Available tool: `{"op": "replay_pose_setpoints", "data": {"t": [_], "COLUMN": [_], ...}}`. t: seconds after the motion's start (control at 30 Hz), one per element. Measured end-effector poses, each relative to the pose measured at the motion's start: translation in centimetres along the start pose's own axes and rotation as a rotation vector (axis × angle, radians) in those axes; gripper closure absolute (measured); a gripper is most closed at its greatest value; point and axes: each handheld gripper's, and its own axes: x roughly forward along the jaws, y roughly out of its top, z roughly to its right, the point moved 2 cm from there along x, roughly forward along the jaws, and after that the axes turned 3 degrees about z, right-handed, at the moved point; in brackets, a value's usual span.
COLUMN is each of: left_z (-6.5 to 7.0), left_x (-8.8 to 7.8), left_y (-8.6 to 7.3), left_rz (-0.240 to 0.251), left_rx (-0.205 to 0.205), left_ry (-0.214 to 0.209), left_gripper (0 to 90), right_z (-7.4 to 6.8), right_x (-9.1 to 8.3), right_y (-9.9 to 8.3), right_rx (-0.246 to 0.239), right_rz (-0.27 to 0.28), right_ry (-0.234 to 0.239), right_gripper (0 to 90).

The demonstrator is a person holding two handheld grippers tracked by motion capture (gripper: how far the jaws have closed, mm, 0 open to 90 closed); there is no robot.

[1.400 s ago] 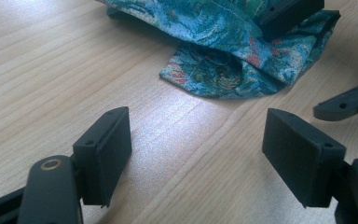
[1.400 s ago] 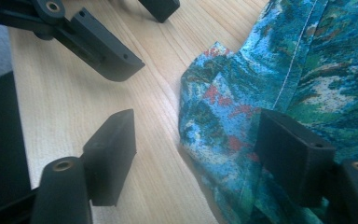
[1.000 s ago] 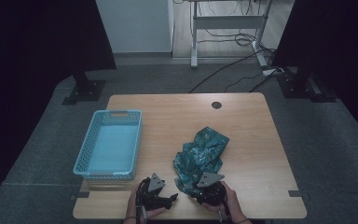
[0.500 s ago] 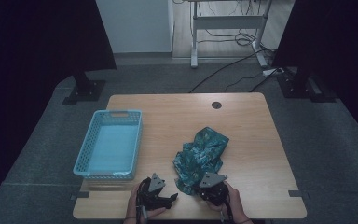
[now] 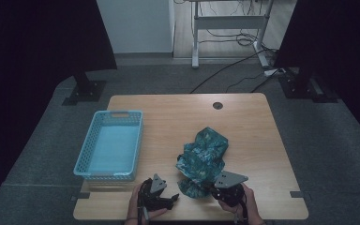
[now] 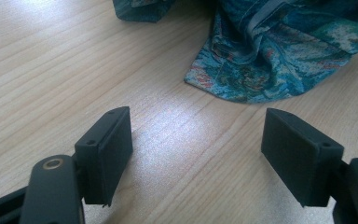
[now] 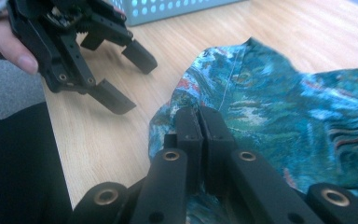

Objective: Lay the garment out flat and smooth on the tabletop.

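Observation:
A crumpled teal patterned cloth (image 5: 204, 154) lies on the wooden table (image 5: 253, 136), near its front edge. My right gripper (image 5: 211, 188) is shut on the near hem of the cloth (image 7: 307, 107), and the jaws meet with a fold pinched between them (image 7: 200, 122). That edge hangs slightly off the table. My left gripper (image 5: 172, 199) rests low at the front, left of the cloth, and is open with nothing between its fingers. In the left gripper view, bare wood lies between the jaws (image 6: 198, 144) and the cloth (image 6: 270, 60) is just beyond them. The right gripper view shows the left gripper (image 7: 129, 79) to the upper left.
A light blue plastic basket (image 5: 104, 174) stands empty on the left side of the table; its wall (image 7: 177, 9) is behind the left gripper. A round cable hole (image 5: 217, 105) sits at the table's far edge. Bare wood lies right of the cloth.
My right gripper has risen a little with the cloth's near edge, so that part of the cloth bunches upward. The left gripper has kept still.

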Motion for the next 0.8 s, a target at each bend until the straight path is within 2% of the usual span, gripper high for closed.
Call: {"op": "replay_pose_setpoints", "data": {"t": [0.13,0.3,0.5,0.67,0.8], "left_z": [0.0,0.1,0.2,0.3,0.3], "left_x": [0.0,0.0,0.2,0.2,0.3], "left_y": [0.0,0.0,0.1,0.1,0.1], "left_rz": [0.001,0.002,0.004,0.006,0.006], "left_rx": [0.002,0.003,0.008,0.007,0.007], "left_ry": [0.000,0.005,0.009,0.007,0.007], "left_gripper": [24.7,24.7,25.0,25.0,24.9], "right_z": [0.1,1.0,2.0,2.2,2.5], "right_x": [-2.0,-5.1,-6.5,-7.3,-8.5], "right_y": [1.3,2.4,2.4,2.7,3.0], "right_rx": [-0.032,-0.026,-0.003,-0.010,-0.003], "right_rz": [0.032,0.103,0.131,0.146,0.178], "right_ry": [-0.024,-0.073,-0.104,-0.123,-0.146], "right_gripper": [87.7,87.7,87.7,87.7,87.7]}}
